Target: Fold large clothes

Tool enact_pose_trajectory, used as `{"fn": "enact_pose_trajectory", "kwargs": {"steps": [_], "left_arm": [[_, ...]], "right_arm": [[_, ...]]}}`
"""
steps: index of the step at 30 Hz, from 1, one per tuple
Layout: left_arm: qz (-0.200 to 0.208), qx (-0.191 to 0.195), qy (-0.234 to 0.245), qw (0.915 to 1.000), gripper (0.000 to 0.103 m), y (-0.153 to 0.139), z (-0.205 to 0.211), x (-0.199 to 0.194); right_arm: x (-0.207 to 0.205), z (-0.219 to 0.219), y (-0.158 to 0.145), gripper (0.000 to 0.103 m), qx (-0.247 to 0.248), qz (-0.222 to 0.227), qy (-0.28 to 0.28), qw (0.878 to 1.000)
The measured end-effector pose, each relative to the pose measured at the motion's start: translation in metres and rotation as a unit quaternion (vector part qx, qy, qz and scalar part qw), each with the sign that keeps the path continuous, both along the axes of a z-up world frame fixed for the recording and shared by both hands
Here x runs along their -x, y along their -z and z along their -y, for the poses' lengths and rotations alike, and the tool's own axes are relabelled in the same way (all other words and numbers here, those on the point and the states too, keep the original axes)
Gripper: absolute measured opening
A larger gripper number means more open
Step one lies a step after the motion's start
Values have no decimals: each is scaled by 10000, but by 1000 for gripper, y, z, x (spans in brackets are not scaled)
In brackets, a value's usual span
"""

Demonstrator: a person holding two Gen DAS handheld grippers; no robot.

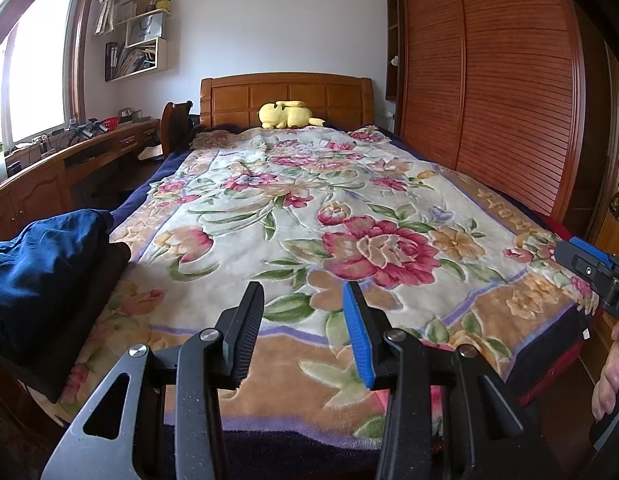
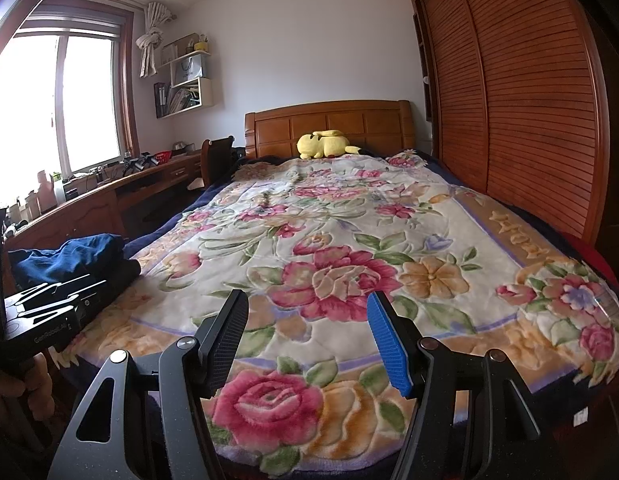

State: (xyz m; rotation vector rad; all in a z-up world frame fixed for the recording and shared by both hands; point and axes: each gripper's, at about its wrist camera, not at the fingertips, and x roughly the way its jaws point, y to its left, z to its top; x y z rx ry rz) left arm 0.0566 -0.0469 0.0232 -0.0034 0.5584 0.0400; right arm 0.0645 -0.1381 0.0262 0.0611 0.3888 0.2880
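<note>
At nine o'clock on the bed [image 1: 485,320]: dark blue clothes [image 1: 45,264] heaped over a darker garment [image 1: 109,268] at the near left edge, loosely bunched, perhaps parked there to leave the floral blanket [image 2: 349,240] free as a folding surface. Whether folded or waiting, hard to tell. At six o'clock, low over the foot of the bed: left hand-held gripper [image 1: 303,320] and right hand-held gripper [image 2: 307,330], both level, aimed toward twelve o'clock at the headboard, jaws apart, holding nothing. Yellow plush toy [image 2: 325,145] far off at twelve o'clock.
</note>
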Motion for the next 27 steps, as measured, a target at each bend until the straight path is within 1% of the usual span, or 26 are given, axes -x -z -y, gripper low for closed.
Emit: {"fn": "enact_pose_trajectory", "kwargs": {"steps": [27], "left_arm": [[1, -2, 4, 10000, 42, 1, -1, 0]], "right_arm": [[-1, 2, -1, 64, -26, 15, -27, 10000]]}}
